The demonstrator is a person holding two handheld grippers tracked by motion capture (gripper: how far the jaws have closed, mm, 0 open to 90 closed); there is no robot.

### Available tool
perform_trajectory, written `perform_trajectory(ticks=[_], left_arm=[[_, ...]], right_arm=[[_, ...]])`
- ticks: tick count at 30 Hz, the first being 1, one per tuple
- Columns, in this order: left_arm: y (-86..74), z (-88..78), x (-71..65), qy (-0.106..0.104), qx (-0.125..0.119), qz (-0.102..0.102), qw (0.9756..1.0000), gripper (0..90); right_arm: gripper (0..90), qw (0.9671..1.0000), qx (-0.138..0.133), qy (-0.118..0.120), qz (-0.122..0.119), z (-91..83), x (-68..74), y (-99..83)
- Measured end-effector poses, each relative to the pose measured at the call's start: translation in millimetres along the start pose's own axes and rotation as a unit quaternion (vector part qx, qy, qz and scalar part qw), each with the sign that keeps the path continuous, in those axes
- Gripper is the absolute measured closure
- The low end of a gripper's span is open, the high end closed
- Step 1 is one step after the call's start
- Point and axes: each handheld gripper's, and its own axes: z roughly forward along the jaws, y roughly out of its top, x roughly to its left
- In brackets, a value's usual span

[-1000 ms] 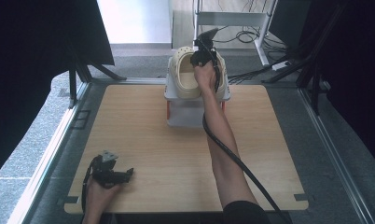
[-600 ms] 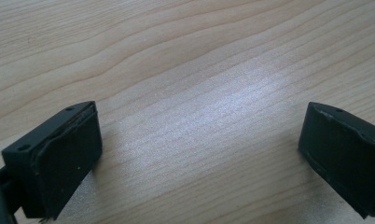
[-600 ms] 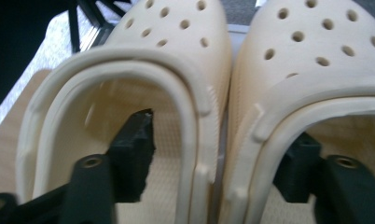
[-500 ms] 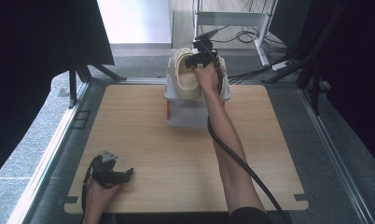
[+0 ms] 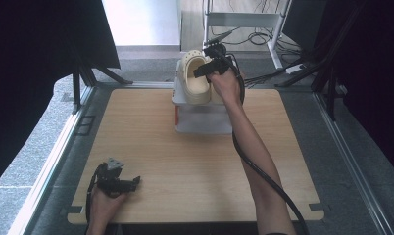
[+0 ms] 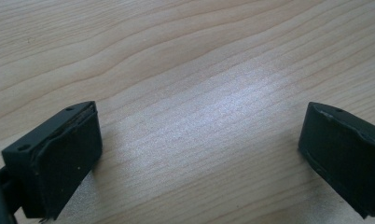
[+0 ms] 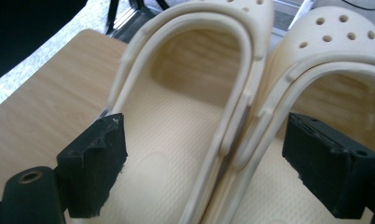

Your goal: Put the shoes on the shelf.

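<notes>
A pair of cream foam clogs [image 5: 197, 81] sits on a pale grey rectangular box [image 5: 203, 115] at the far middle of the light wood-grain bench [image 5: 195, 161]. The clogs are smooth-moulded, with rounded rims, round vent holes over the toes and a finely dimpled footbed, and they lie side by side, touching. The right claw [image 7: 204, 158] hovers over them with its blocky black jaws spread wide, one above the inside of the left-hand clog [image 7: 176, 116], the other above the right-hand clog [image 7: 335, 102], gripping nothing. The left claw [image 6: 199, 154] rests low at the bench's near left corner, its matte, scuffed jaws wide apart over bare laminate with a soft sheen, empty.
</notes>
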Motion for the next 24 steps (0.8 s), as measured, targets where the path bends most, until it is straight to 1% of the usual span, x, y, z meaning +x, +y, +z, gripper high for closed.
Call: perform_trajectory(ticks=[1,2,3,4,5,6,7,8,10,12,13,15,18,20,22,24], left_arm=[[0.0,0.0,0.0,0.0,0.0,0.0,1.0,0.0],[0.0,0.0,0.0,0.0,0.0,0.0,1.0,0.0],[0.0,0.0,0.0,0.0,0.0,0.0,1.0,0.0],[0.0,0.0,0.0,0.0,0.0,0.0,1.0,0.0],[0.0,0.0,0.0,0.0,0.0,0.0,1.0,0.0],[0.0,0.0,0.0,0.0,0.0,0.0,1.0,0.0],[0.0,0.0,0.0,0.0,0.0,0.0,1.0,0.0],[0.0,0.0,0.0,0.0,0.0,0.0,1.0,0.0],[0.0,0.0,0.0,0.0,0.0,0.0,1.0,0.0],[0.0,0.0,0.0,0.0,0.0,0.0,1.0,0.0],[0.0,0.0,0.0,0.0,0.0,0.0,1.0,0.0],[0.0,0.0,0.0,0.0,0.0,0.0,1.0,0.0],[0.0,0.0,0.0,0.0,0.0,0.0,1.0,0.0],[0.0,0.0,0.0,0.0,0.0,0.0,1.0,0.0],[0.0,0.0,0.0,0.0,0.0,0.0,1.0,0.0],[0.2,-0.5,0.4,-0.002,0.003,0.001,1.0,0.0]], right_arm=[[12.8,1.0,0.0,0.0,0.0,0.0,0.0,0.0],[10.8,0.9999,-0.005,0.008,-0.007,-4.0,2.9,-2.8],[10.8,0.9999,-0.005,0.008,-0.007,-4.0,2.9,-2.8],[8.8,0.9998,-0.008,0.012,-0.01,-5.8,4.4,-4.1],[7.5,0.9996,-0.012,0.016,-0.017,-7.4,6.1,-5.5],[6.9,0.9992,-0.013,0.02,-0.032,-10.5,8.8,-7.7],[6.9,0.9992,-0.013,0.02,-0.032,-10.5,8.8,-7.7],[6.5,0.9988,-0.012,0.02,-0.044,-14.7,12.0,-11.0],[6.0,0.9985,-0.01,0.019,-0.05,-17.6,13.6,-14.1],[5.3,0.9984,-0.011,0.021,-0.052,-19.3,14.5,-16.0],[3.9,0.9977,-0.012,0.026,-0.061,-22.9,15.1,-19.6],[2.4,0.997,-0.013,0.03,-0.069,-27.0,15.2,-23.3],[2.1,0.9966,-0.018,0.035,-0.072,-31.0,14.2,-27.1],[1.5,0.9967,-0.024,0.041,-0.066,-37.8,12.6,-32.8],[1.2,0.9969,-0.029,0.05,-0.054,-42.6,11.3,-37.2],[0.6,0.9963,-0.033,0.06,-0.052,-47.3,9.6,-42.3]])
